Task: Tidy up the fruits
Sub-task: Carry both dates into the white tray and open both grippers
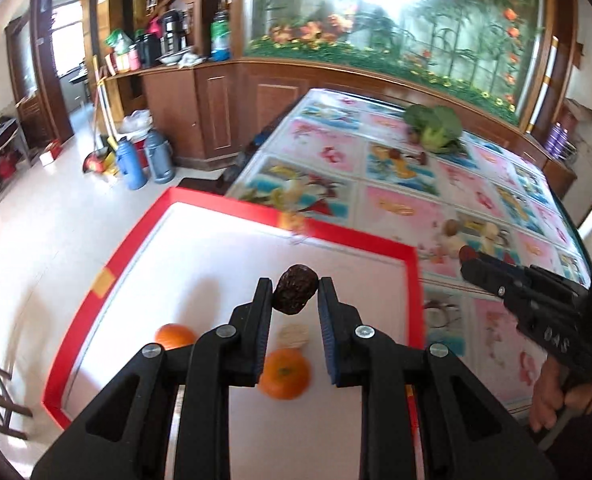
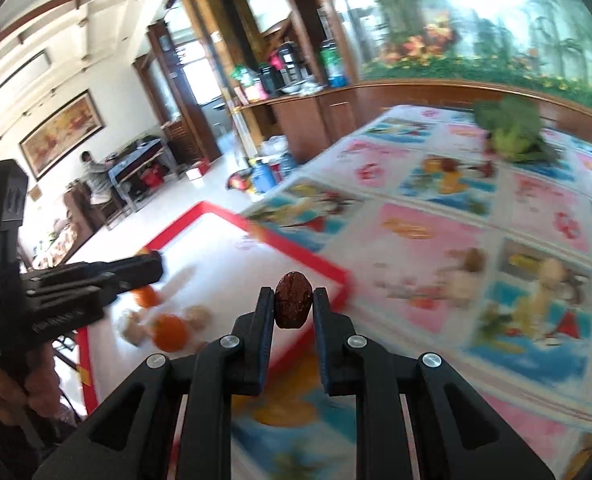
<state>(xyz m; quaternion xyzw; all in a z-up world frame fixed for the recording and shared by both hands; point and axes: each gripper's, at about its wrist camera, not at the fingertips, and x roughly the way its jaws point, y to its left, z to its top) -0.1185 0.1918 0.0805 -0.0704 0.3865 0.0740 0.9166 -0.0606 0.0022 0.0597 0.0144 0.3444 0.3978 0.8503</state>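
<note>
My left gripper is shut on a dark wrinkled date and holds it above the white tray with a red rim. Two oranges and a pale nut lie in the tray below. My right gripper is shut on a reddish-brown date above the table, beside the tray's right rim. The right gripper shows in the left wrist view, the left gripper in the right wrist view. Oranges and nuts show in the tray.
The table wears a colourful cartoon cloth. Broccoli lies at its far side, walnuts and other small fruits in its middle. Thermos flasks stand on the floor by the wooden cabinet. A person sits at a far desk.
</note>
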